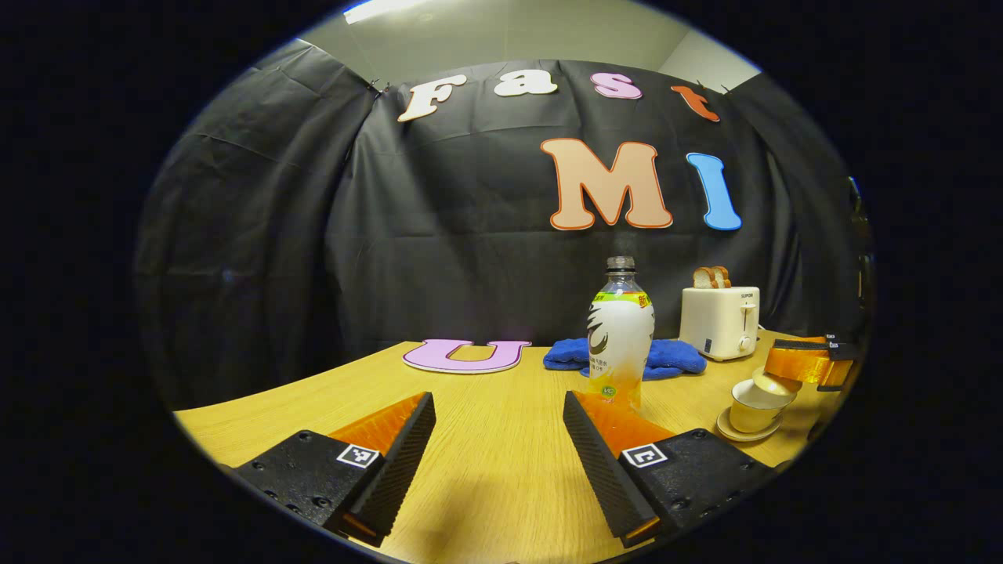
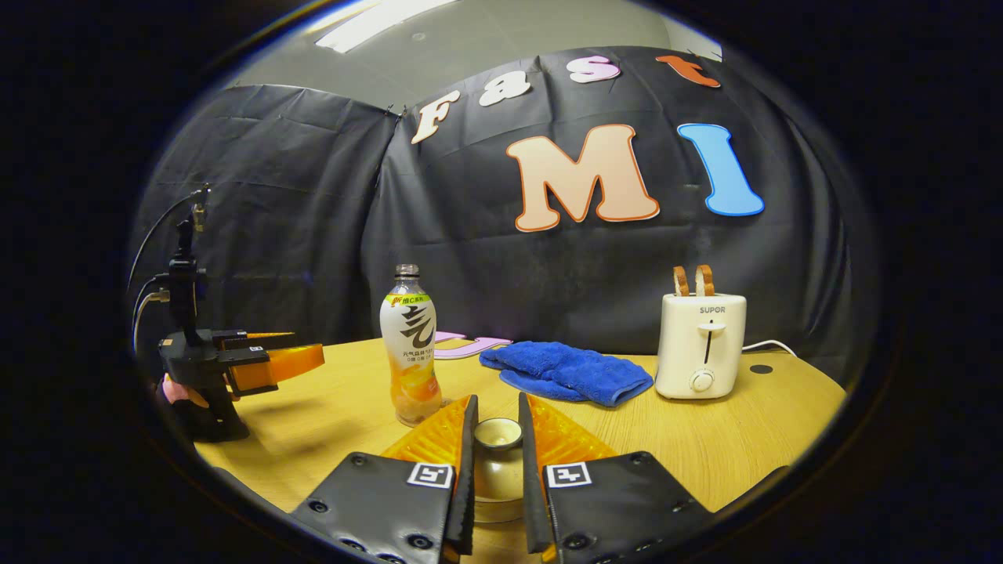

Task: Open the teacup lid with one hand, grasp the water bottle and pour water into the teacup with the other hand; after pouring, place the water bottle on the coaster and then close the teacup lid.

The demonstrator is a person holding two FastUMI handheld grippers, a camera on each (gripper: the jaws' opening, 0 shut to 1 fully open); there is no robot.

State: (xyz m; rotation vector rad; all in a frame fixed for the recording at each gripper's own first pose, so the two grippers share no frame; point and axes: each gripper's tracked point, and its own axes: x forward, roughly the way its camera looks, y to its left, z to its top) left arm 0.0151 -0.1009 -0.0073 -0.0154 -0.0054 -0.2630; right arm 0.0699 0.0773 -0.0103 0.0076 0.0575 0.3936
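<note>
In the left gripper view, the left gripper has its fingers spread wide with nothing between them, low over the table. The water bottle stands upright just ahead, uncapped. At the right, the right gripper tilts the lid up off the teacup.

In the right gripper view, the fingers are clenched on the lid's knob, teacup below. Lid-opening looks underway; next, the left gripper needs to close round the bottle.
</note>
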